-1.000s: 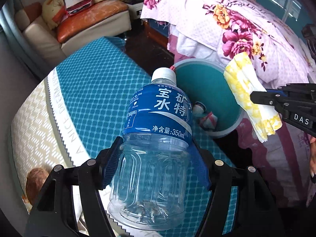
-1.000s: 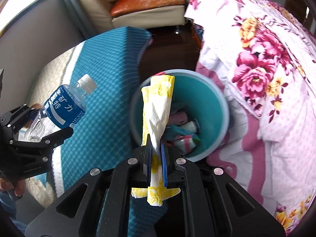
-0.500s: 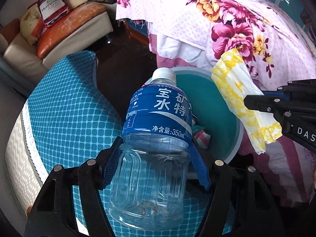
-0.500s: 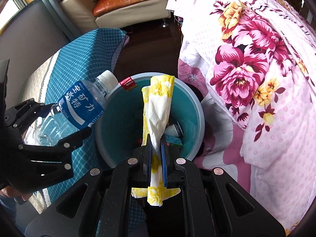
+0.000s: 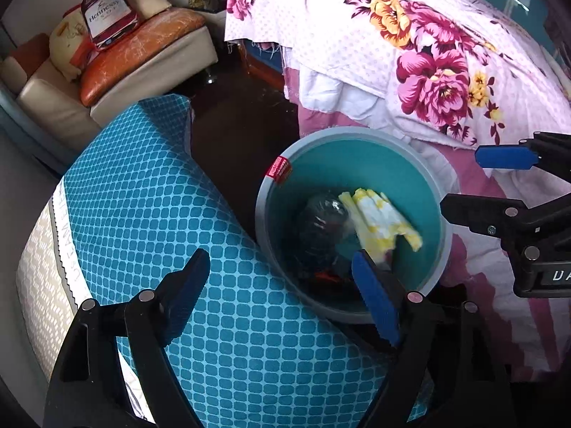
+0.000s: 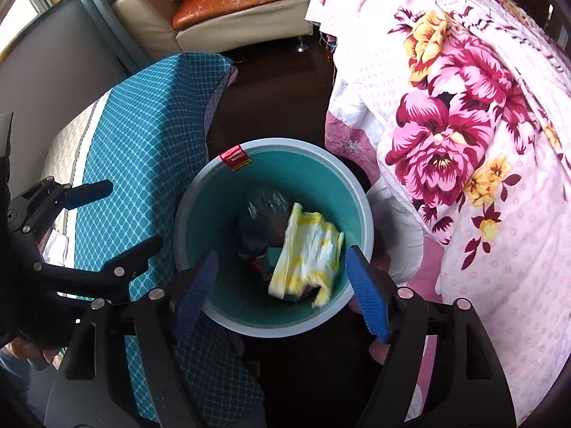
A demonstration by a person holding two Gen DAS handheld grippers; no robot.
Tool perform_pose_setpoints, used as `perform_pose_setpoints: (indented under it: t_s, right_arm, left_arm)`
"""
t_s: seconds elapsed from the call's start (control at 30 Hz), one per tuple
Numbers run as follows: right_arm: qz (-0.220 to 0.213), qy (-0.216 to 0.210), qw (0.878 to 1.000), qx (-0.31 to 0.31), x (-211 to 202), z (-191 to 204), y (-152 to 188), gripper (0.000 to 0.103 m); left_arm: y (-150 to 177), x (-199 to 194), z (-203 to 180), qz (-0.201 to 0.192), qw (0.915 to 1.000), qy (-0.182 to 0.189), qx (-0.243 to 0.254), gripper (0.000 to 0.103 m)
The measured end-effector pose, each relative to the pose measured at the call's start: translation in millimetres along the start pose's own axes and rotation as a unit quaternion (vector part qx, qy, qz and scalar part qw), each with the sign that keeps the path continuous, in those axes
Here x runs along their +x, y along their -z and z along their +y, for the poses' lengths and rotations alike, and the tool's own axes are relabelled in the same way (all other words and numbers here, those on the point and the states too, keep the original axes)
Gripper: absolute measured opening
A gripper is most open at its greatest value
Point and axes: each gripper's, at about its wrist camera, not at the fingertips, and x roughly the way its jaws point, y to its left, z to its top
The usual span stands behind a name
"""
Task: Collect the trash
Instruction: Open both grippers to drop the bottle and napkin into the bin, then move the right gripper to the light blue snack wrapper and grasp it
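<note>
item: clear plastic water bottle [image 5: 323,224] and yellow-white crumpled paper wrapper [image 6: 307,253], both inside round teal plastic bin [image 6: 228,306]; left gripper [image 5: 282,292] and right gripper [image 6: 280,285] jaws opening, empty; lift both straight clear of rim.

Black tongs [image 6: 280,287], blue ribbed pads [image 6: 364,294], silver screws.

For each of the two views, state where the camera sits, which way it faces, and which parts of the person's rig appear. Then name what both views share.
Left wrist: on the left gripper, looking steeply down at the bin; the right gripper enters from the right.
Right wrist: on the right gripper, looking steeply down into the bin; the left gripper shows at left.
Shared: bin, yellow wrapper, blue cushion, floral quilt. Both jaws are opening, empty.
</note>
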Motion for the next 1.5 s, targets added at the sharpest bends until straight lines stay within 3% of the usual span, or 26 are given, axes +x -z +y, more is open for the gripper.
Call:
perform_pose_setpoints:
  t_s: [0.4, 0.8, 1.07, 1.27, 1.5]
  right_arm:
    - [-0.004, 0.003, 0.999, -0.051, -35, 43, 17, 0.074]
    - [0.011, -0.020, 0.989, -0.147, -51, 137, 46, 0.076]
    - [0.018, -0.039, 0.977, -0.208, -57, 209, 69, 0.076]
    - [0.051, -0.052, 0.962, -0.263, -45, 265, 92, 0.077]
    - [0.081, -0.065, 0.929, -0.354, -28, 331, 123, 0.077]
  left_arm:
    - [45, -44, 39, -0.015, 0.9996, 0.000, -0.025, 0.083]
    - [138, -86, 111, -0.015, 0.9953, -0.012, -0.094, 0.083]
    - [206, -114, 169, -0.018, 0.9872, -0.031, -0.155, 0.083]
    - [257, -134, 206, -0.022, 0.9794, -0.048, -0.195, 0.083]
    - [313, -145, 238, -0.012, 0.9690, -0.063, -0.239, 0.083]
